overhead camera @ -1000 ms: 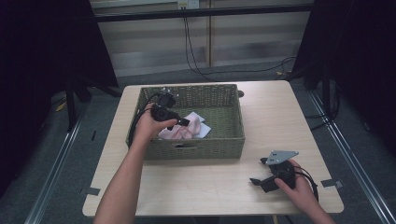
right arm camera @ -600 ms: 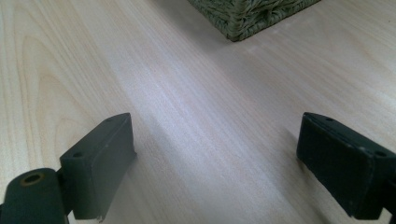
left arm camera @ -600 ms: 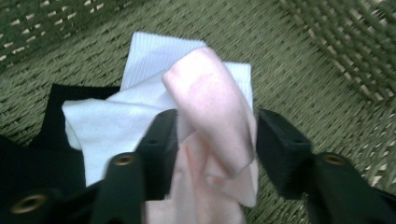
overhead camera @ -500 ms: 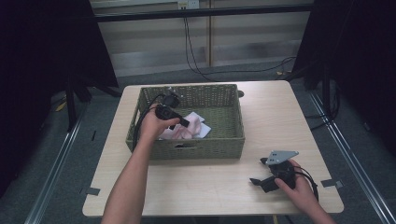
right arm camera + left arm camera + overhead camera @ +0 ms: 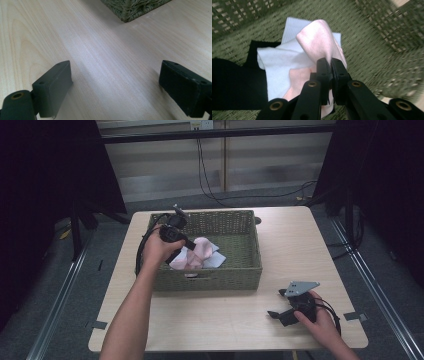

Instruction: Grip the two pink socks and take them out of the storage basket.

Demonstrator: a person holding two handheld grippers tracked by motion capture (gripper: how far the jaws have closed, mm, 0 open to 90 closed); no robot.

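The left hand-held gripper point(image 5: 329, 67) has just been closing, and in the left gripper view its two black jaws now stand pressed together on a fold of the pink cloth point(image 5: 319, 42), pinching it near the top of a peak that rises from the pile. We see the same hold from the high view, where the left hand-held gripper point(image 5: 181, 251) hangs over the left half of the green wicker basket point(image 5: 240, 272) with the pink cloth point(image 5: 200, 251) drooping from its tips.

The cloth lies directly under and ahead of those jaws, inside the basket, on top of a white cloth point(image 5: 275, 57) and a black cloth point(image 5: 234, 82) (how many pieces lie beneath, we cannot tell). Its free length trails down and away from the grip toward the basket floor, so we judge that the coming move is a straight lift, high enough for the hanging end to pass the basket wall.

The right hand-held gripper point(image 5: 281, 306) rests well apart on the tabletop point(image 5: 210, 320), near its front right corner, jaws spread wide with nothing between them. The left hand is plainly the nearer one.
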